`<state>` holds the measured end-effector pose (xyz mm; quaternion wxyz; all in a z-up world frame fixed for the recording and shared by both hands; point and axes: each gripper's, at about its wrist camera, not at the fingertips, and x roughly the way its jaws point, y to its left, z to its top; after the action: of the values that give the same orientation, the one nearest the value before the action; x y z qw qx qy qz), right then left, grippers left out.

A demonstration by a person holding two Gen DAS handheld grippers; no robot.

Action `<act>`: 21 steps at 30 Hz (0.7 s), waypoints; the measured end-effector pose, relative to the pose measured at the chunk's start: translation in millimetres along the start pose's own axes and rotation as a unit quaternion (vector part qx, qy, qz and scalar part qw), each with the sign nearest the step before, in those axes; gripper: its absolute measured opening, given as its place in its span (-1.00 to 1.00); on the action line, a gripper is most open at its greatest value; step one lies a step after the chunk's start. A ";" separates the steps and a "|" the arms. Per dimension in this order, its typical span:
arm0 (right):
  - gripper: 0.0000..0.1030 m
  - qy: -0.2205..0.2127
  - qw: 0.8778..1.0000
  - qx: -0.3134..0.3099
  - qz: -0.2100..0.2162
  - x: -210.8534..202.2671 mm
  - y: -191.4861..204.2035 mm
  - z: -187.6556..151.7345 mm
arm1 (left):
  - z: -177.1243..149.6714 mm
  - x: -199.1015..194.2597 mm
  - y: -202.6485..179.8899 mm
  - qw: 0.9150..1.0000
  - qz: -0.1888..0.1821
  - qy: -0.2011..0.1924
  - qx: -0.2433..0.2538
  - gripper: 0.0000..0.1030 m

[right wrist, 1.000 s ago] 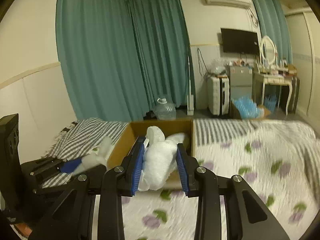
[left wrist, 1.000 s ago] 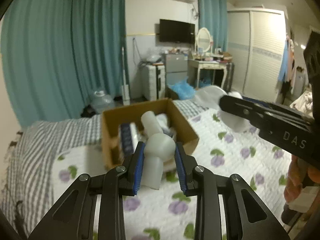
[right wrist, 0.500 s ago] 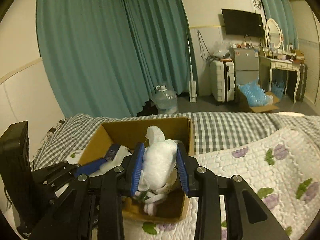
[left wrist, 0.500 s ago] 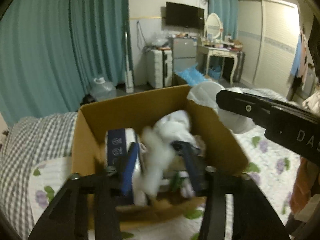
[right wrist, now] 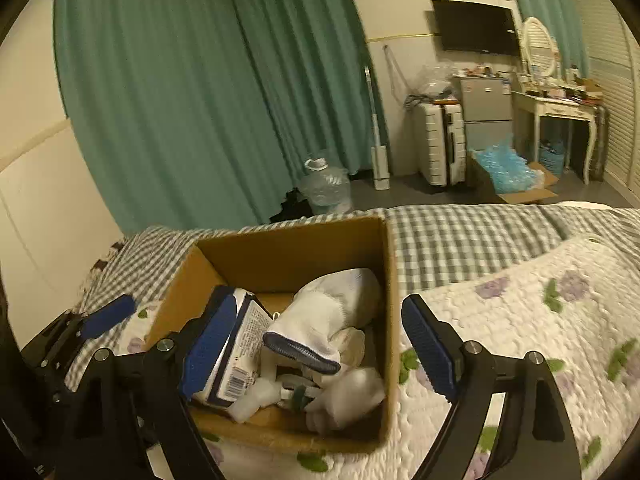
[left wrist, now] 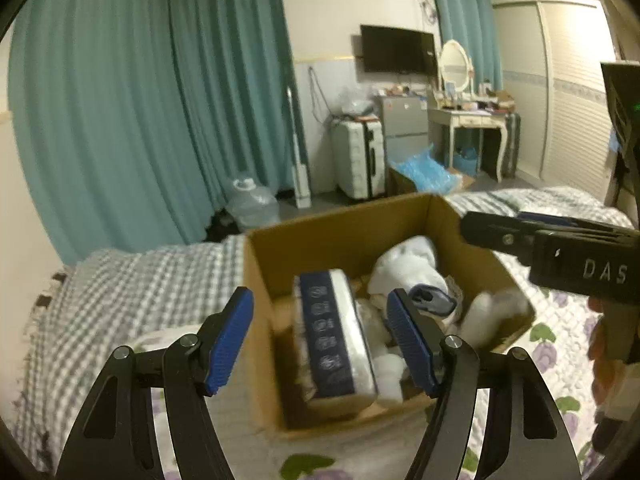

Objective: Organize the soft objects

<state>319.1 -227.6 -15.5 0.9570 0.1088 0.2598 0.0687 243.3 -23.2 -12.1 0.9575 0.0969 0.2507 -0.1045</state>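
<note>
On the bed point(right wrist: 500, 320), over the purple-flower quilt, one open cardboard box point(right wrist: 390, 280) sits with soft stuff piled inside. Both claws hang over it, spread wide, nothing between the blue pads: left gripper point(left wrist: 320, 344) straddling the box's near-left corner, right gripper point(right wrist: 316, 348) over the box's near side. Left gripper also shows at far left of the right wrist view point(right wrist: 104, 318), and the right gripper at right of the left wrist view point(left wrist: 552, 240), its fingers seen side-on. Box contents, counted: one blue-and-white tissue pack point(left wrist: 332, 344) standing on edge at left, barcode side showing in the right wrist view point(right wrist: 236, 360); one white sock with dark-blue cuff point(right wrist: 320, 320) lying across the middle, cuff toward near side; one white plush toy point(right wrist: 348, 394) at the near-right corner, blurred in the left wrist view point(left wrist: 492, 316). More white soft bits sit underneath, number can't tell. Far off, on the floor past the bed: one water jug point(right wrist: 326, 186), one white suitcase point(right wrist: 440, 144), teal curtains point(right wrist: 200, 100), one wall TV point(right wrist: 474, 28).
</note>
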 end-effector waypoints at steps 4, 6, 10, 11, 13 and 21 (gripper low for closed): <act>0.65 -0.018 0.999 -0.011 -0.029 -43.8 10.8 11.0 | 14.5 -53.9 11.0 0.999 0.004 -0.038 -0.007 0.36; 0.65 -0.036 0.998 -0.021 -0.038 -74.6 20.4 18.2 | 24.6 -94.0 12.9 0.997 0.014 -0.070 -0.005 0.36; 0.65 -0.085 0.994 -0.047 -0.053 -147.3 46.8 33.5 | 38.8 -165.5 23.6 0.991 0.027 -0.131 -0.009 0.68; 0.65 -0.096 0.992 -0.053 -0.054 -163.3 52.7 36.7 | 40.8 -179.5 25.4 0.989 0.033 -0.146 -0.010 0.69; 0.65 -0.115 0.990 -0.064 -0.051 -198.1 65.9 41.1 | 46.2 -210.2 27.0 0.985 0.036 -0.169 -0.012 0.70; 0.99 -0.180 0.976 -0.115 -0.043 -306.7 105.4 35.8 | 44.9 -302.0 23.0 0.969 0.065 -0.236 -0.028 0.80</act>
<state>67.0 -189.5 188.2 0.9963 -0.0030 0.0778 0.0366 12.1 33.9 180.5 0.9967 0.0584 0.0136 -0.0550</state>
